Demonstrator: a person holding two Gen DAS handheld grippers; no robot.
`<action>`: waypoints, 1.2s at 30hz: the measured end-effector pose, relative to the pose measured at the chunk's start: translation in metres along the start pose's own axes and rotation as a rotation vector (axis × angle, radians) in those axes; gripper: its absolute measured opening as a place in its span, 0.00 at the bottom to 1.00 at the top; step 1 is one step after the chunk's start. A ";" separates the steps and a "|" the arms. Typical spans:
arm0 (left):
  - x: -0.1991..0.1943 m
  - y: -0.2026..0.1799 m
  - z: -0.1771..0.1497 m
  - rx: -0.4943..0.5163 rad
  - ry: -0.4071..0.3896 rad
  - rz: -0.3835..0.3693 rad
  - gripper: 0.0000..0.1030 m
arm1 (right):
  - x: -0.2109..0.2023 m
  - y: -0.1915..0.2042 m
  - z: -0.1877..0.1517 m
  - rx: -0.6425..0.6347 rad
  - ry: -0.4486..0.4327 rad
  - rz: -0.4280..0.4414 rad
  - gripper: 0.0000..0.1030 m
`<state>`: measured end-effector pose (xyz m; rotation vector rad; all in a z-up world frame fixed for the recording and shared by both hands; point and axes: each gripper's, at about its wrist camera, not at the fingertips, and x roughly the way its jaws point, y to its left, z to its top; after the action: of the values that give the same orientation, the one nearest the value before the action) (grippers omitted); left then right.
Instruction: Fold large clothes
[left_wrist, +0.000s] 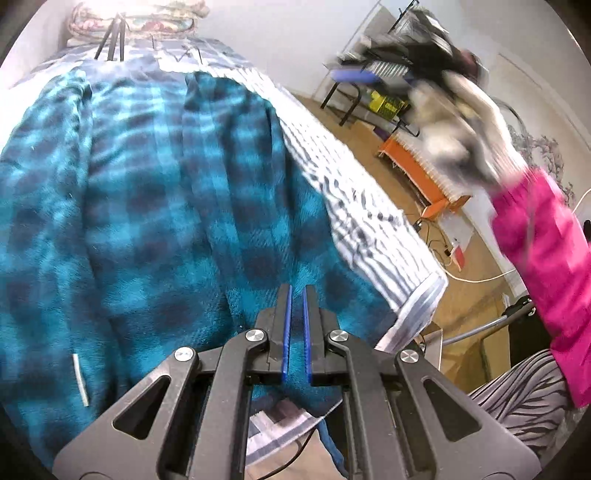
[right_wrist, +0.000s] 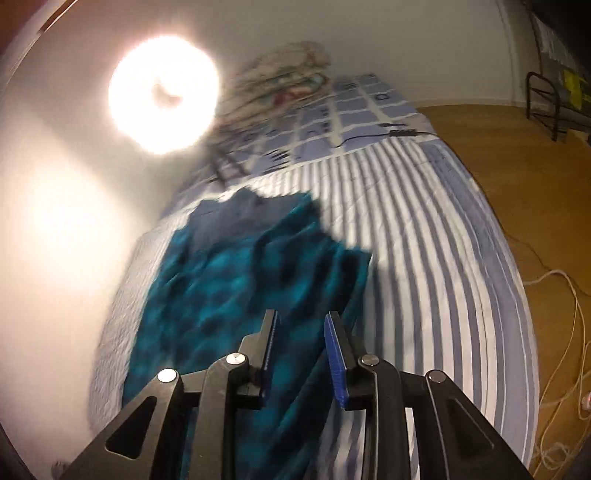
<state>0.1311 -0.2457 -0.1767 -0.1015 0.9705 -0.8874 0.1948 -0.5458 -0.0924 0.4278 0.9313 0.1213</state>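
- Frankly, I can read no brand, label or writing in either view; the yellow box (left_wrist: 386, 103) at upper right of the left view is too blurred.
- My left gripper (left_wrist: 297, 291) sits low centre, its blue pads (left_wrist: 286, 325) nearly together with a thin gap; I cannot tell whether any cloth is pinched.
- My right gripper (right_wrist: 300, 321) stands released, jaws well apart, holding nothing.
- The garment (left_wrist: 147, 206), teal plaid fleece, fills the left and centre of the left view, lying on the striped bed (left_wrist: 354, 206).
- Only the left view shows a pink sleeve (left_wrist: 546, 258), an orange rack (left_wrist: 417, 166) and a tripod (left_wrist: 110, 37).
- Only the right view shows a ring light (right_wrist: 162, 92) at upper left, a black cable (right_wrist: 373, 136) on the bed and white cords (right_wrist: 565, 332) on the floor at right.
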 end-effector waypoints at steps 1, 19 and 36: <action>-0.003 -0.001 0.001 0.001 -0.004 -0.004 0.02 | -0.014 0.006 -0.019 -0.007 0.015 0.009 0.30; 0.035 0.006 -0.021 0.048 0.087 0.102 0.02 | 0.002 0.003 -0.239 0.114 0.377 -0.020 0.04; 0.066 -0.090 -0.009 0.107 0.123 0.154 0.69 | -0.108 -0.035 -0.194 0.141 0.017 -0.030 0.50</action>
<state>0.0865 -0.3480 -0.1864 0.1192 1.0286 -0.8089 -0.0272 -0.5495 -0.1262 0.5438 0.9656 0.0320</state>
